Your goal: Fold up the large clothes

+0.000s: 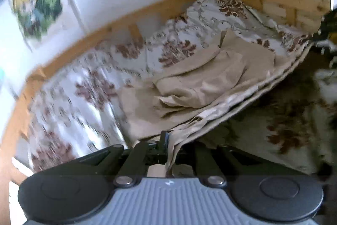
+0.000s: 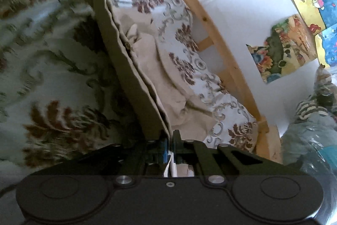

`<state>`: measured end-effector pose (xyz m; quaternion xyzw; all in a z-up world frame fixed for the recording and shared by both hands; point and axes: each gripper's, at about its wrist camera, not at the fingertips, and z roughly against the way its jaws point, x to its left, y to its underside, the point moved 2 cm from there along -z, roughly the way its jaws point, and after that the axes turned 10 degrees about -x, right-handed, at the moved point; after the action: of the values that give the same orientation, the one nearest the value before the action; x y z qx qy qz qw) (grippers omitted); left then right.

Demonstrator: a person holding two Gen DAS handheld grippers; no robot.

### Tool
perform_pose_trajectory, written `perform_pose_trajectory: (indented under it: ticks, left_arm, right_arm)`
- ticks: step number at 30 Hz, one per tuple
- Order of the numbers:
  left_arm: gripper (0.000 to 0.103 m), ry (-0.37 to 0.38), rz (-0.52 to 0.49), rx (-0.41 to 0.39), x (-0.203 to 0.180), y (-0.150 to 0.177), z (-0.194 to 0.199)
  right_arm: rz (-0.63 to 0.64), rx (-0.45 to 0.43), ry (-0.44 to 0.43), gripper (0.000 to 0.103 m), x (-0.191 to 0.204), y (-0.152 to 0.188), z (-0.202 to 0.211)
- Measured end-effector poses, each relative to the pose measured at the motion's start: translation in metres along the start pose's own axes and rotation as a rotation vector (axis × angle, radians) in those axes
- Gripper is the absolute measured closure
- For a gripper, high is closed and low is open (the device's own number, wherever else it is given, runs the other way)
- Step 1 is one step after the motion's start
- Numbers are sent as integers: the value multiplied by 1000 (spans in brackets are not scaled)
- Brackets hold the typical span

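A large beige garment (image 1: pixel 210 81) is held up over a floral-covered bed (image 1: pixel 84 85), its top hem stretched taut between both tools. The left gripper (image 1: pixel 165 140) and right gripper (image 2: pixel 170 140) are each clamped on one end of that hem. The lower part, perhaps already doubled over, lies rumpled on the bed; most folding seems still ahead

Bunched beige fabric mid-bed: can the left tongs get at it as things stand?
Probably not right now. The left tongs are shut on the beige garment's edge, pulled taut toward the right tongs. The bunched fabric lies uncovered on the bedspread, but reaching it means letting go first.
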<state>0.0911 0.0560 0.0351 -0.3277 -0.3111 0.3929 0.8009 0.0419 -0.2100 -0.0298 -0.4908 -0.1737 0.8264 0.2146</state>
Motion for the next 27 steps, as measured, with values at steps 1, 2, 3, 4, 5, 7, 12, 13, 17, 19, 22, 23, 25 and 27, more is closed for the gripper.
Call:
perform_pose_trajectory:
  ticks: [1, 2, 3, 4, 5, 7, 12, 13, 17, 19, 22, 23, 25, 27]
  left_arm:
    - [99, 9, 30, 16, 3, 2, -2]
    - [99, 9, 51, 27, 6, 5, -7]
    - [99, 0, 66, 33, 7, 7, -13]
    - [99, -8, 88, 42, 11, 9, -20]
    - [99, -11, 125, 54, 16, 11, -27]
    - [99, 4, 204, 53, 26, 10, -32]
    - [99, 24, 248, 23, 42, -2, -28]
    - [99, 33, 249, 23, 42, -5, -29]
    - [99, 16, 223, 16, 42, -17, -40]
    - [99, -12, 231, 21, 44, -23, -52]
    - [99, -65, 234, 9, 48, -27, -76]
    - [99, -85, 214, 5, 48, -29, -87]
    - [98, -128, 171, 9, 49, -31, -114]
    - [97, -143, 163, 32, 52, -29, -134]
  right_arm:
    - [2, 0, -4, 94, 1, 0, 1]
    - [6, 1, 0, 81, 3, 0, 1]
    - [9, 4, 0, 69, 5, 2, -3]
    - [3, 15, -14, 67, 7, 6, -6]
    - [-11, 41, -30, 67, 11, 8, -10]
    - [-16, 102, -49, 67, 17, 17, -12]
    - [-91, 181, -133, 76, 21, 44, 10]
    - [-117, 180, -135, 83, 19, 48, 14]
    - [-53, 166, -83, 98, 15, 46, 20]
    - [-8, 153, -22, 98, 5, 42, 8]
    - [-3, 123, 108, 96, -21, 41, -26]
    - [-6, 117, 149, 93, -28, 42, -40]
    - [-31, 113, 255, 88, -40, 43, -75]
    - [-122, 88, 350, 86, -47, 41, -109]
